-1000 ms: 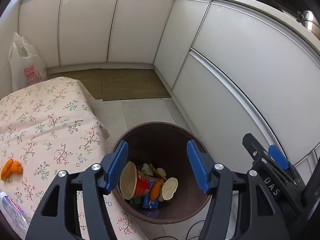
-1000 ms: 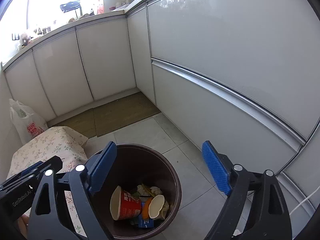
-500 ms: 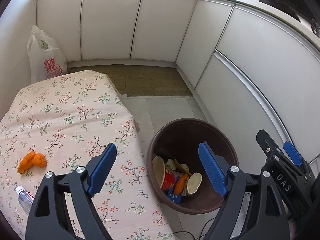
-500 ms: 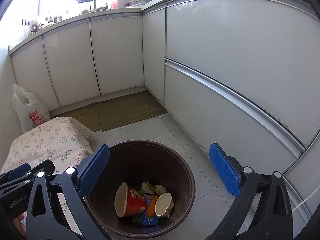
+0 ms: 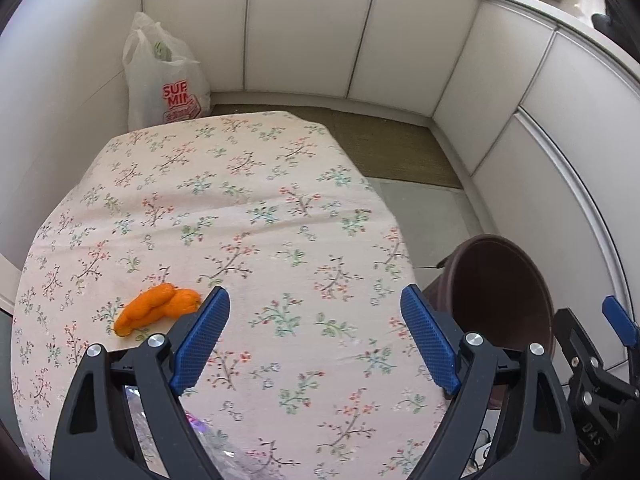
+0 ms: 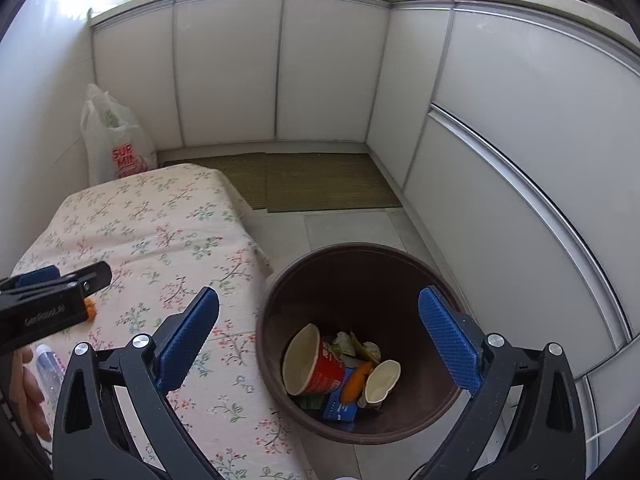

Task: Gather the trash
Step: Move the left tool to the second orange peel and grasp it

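Observation:
My left gripper (image 5: pixel 315 296) hangs over the floral tablecloth (image 5: pixel 240 200), its jaws opening with nothing between them. An orange peel (image 5: pixel 158 308) lies on the cloth just left of its left finger. A clear plastic bottle (image 5: pixel 224 452) shows at the bottom edge, partly hidden behind that finger. My right gripper (image 6: pixel 319 295) is open and empty above the table's edge and the brown bin (image 6: pixel 360 246). Inside the bin lie a red paper cup (image 6: pixel 316 368), a white cup, an orange scrap and a blue wrapper. The bottle (image 6: pixel 48 368) also appears beside a hand (image 6: pixel 28 392).
White cabinet fronts (image 6: pixel 520 160) curve around the right and back. A white plastic bag (image 5: pixel 168 76) stands in the corner behind the table. A green-brown mat (image 5: pixel 392 148) covers the floor by the cabinets. The bin (image 5: pixel 500 280) stands on tiles right of the table.
Both grippers have swung left, away from over the bin toward the table. The left one now sits over the cloth near the orange peel, and its jaws have widened.

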Tool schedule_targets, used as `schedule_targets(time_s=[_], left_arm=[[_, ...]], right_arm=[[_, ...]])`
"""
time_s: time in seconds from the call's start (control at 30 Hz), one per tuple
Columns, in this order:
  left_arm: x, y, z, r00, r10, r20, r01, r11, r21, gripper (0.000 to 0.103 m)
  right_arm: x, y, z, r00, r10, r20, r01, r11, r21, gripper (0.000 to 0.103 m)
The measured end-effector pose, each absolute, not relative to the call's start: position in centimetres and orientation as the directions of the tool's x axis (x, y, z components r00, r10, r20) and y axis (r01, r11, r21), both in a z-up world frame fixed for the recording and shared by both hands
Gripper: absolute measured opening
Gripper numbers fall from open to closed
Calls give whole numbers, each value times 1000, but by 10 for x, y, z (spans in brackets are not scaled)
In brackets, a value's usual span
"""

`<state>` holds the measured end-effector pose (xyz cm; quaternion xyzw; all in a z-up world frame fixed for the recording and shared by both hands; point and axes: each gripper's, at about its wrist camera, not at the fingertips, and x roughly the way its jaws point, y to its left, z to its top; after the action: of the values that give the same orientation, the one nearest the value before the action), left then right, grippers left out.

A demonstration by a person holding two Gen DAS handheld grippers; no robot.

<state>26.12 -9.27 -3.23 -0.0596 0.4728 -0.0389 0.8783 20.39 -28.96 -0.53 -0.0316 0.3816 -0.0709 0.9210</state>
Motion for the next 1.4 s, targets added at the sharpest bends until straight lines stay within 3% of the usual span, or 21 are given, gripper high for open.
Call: schedule_targets(time_s=[0.47, 0.77, 1.17, 1.33, 1.4], left_arm=[[295, 18, -109, 324, 19, -946, 12, 1000, 24, 85], [306, 42, -144, 258, -39, -965, 30, 999, -32, 85], [317, 26, -152, 214, -77, -974, 173, 984, -39, 85], [319, 14, -151, 216, -70, -974, 210, 977, -24, 74], [318, 11, -150, 219, -69, -973, 221, 975, -19, 62]], right_arm=[[200, -179, -36, 641, -62, -765, -164, 963, -215, 96], [201, -148, -62, 590, -53, -806, -261, 932, -252, 96], [203, -144, -73, 563, -51, -825, -298, 919, -260, 96], [202, -145, -72, 568, -52, -822, -300, 916, -265, 96], [203, -146, -71, 568, -52, -822, -298, 917, -264, 96]])
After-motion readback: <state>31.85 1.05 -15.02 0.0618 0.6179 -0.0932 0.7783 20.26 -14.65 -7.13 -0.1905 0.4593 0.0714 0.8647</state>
